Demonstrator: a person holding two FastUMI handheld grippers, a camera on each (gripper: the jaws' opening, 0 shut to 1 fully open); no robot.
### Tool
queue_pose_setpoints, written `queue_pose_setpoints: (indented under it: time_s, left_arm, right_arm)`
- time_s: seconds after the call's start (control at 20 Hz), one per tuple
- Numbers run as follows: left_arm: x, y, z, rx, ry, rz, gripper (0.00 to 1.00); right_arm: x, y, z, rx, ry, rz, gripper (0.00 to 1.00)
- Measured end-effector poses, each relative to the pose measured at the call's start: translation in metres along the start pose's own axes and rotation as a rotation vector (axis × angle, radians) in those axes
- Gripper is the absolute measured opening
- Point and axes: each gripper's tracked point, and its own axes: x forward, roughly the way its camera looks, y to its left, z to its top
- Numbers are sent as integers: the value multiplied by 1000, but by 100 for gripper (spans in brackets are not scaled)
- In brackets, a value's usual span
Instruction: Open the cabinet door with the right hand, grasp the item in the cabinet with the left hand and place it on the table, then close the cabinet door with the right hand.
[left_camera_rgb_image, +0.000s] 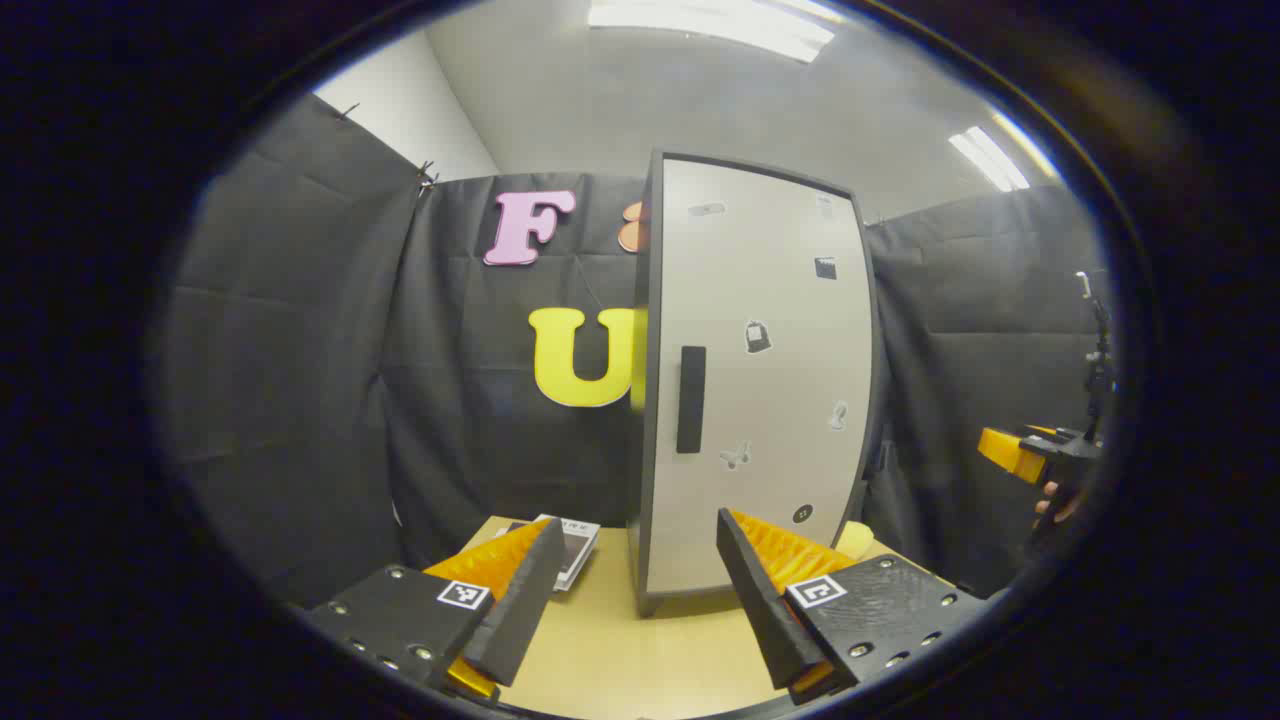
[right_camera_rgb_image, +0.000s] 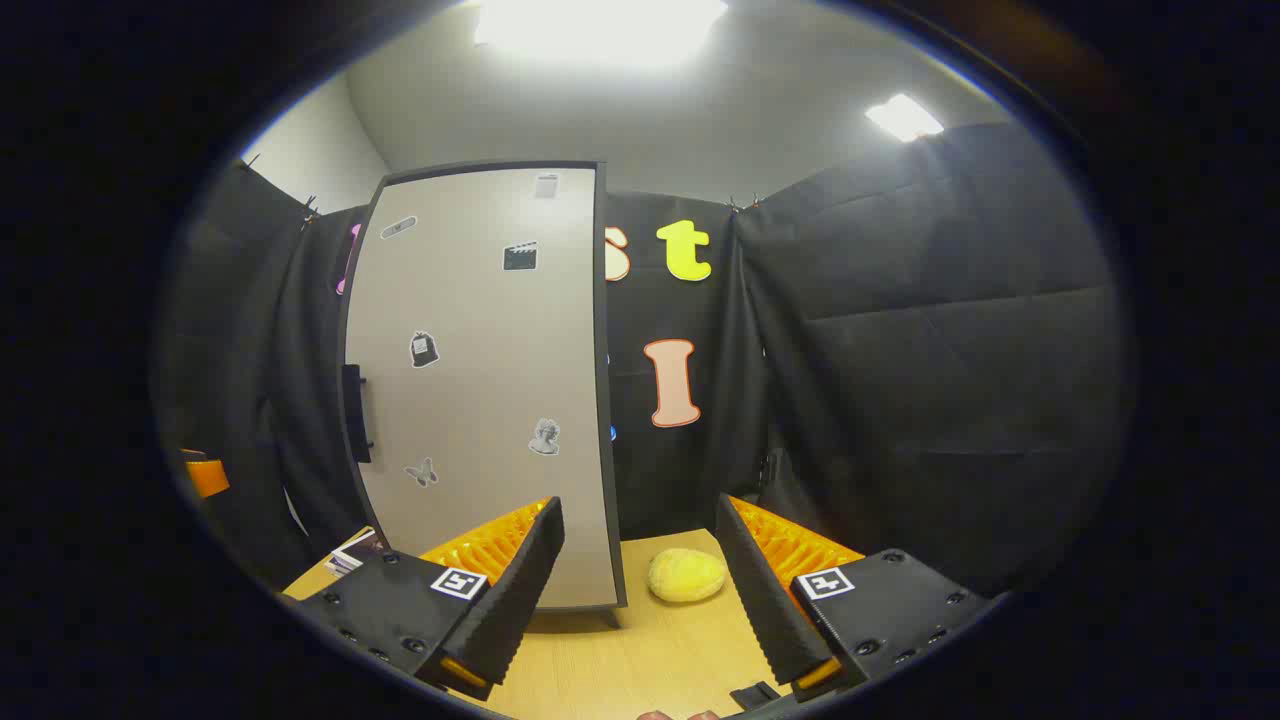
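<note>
In the left gripper view, my left gripper (left_camera_rgb_image: 635, 590) hangs spread wide with nothing between its fingers, low over the pale wooden table (left_camera_rgb_image: 610, 660). Ahead stands the tall grey cabinet with a dark frame (left_camera_rgb_image: 760, 380), its door shut, a black vertical handle (left_camera_rgb_image: 691, 399) on its left side and small stickers scattered over it. My right finger hides the door's lower corner, and just past it peeks a sliver of a soft yellow lumpy item (left_camera_rgb_image: 856, 538), resting on the table to the cabinet's right. A stack of printed booklets (left_camera_rgb_image: 575, 540) lies left of the cabinet, half hidden by my left finger. Far right, my other gripper is cut off by the edge.

In the right gripper view, my right gripper (right_camera_rgb_image: 640, 590) is likewise spread and empty. The yellow item (right_camera_rgb_image: 686, 575) sits on the table (right_camera_rgb_image: 640, 660) just beside the cabinet (right_camera_rgb_image: 480, 380); it may be a sponge or plush, too blurred to tell.
</note>
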Motion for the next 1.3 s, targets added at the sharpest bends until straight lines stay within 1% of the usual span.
queue_pose_setpoints:
  time_s: [0.05,0.15,0.2,0.3,0.35,0.4,0.55,0.65,0.75,0.9,0.95,1.0,1.05,1.1,1.15,1.2,1.3]
  left_arm:
    - [-2,5,2,17,-4,24,91]
    - [-6,5,5,42,-15,63,92]
    - [-6,3,4,43,-12,73,91]
    - [-10,-4,2,33,-3,94,92]
    - [-12,-6,2,30,-4,106,92]
    - [-14,-10,1,33,3,115,92]
    - [-19,-19,0,73,28,149,91]
    - [-22,-23,5,97,25,189,92]
    - [-27,-30,8,96,12,217,92]
    - [-35,-34,2,79,10,265,92]
    - [-35,-33,-3,75,19,281,92]
    - [-34,-32,-9,72,28,286,92]
    - [-29,-34,-11,70,26,273,92]
    - [-24,-34,-13,65,24,255,92]
    - [-19,-30,-19,56,31,243,92]
    - [-15,-24,-22,44,35,235,92]
    - [-6,-10,-21,25,23,218,92]
  right_arm:
    - [1,1,0,-3,2,11,95]
    - [3,4,-2,6,15,39,95]
    - [6,6,-4,12,23,55,97]
    - [9,6,-6,17,36,81,96]
    - [11,4,-6,13,42,93,97]
    - [12,2,-6,8,46,104,95]
    - [17,-5,-9,5,60,145,95]
    - [22,-9,-11,8,72,174,95]
    - [28,-14,-9,10,69,199,95]
    - [37,-16,-13,20,70,243,95]
    - [39,-18,-15,18,75,241,97]
    - [39,-17,-19,10,86,242,95]
    - [39,-15,-20,-3,86,237,94]
    - [39,-15,-20,-17,85,223,96]
    - [39,-11,-23,-28,91,215,92]
    - [38,-4,-25,-31,101,214,96]
    - [37,14,-22,-20,111,200,96]
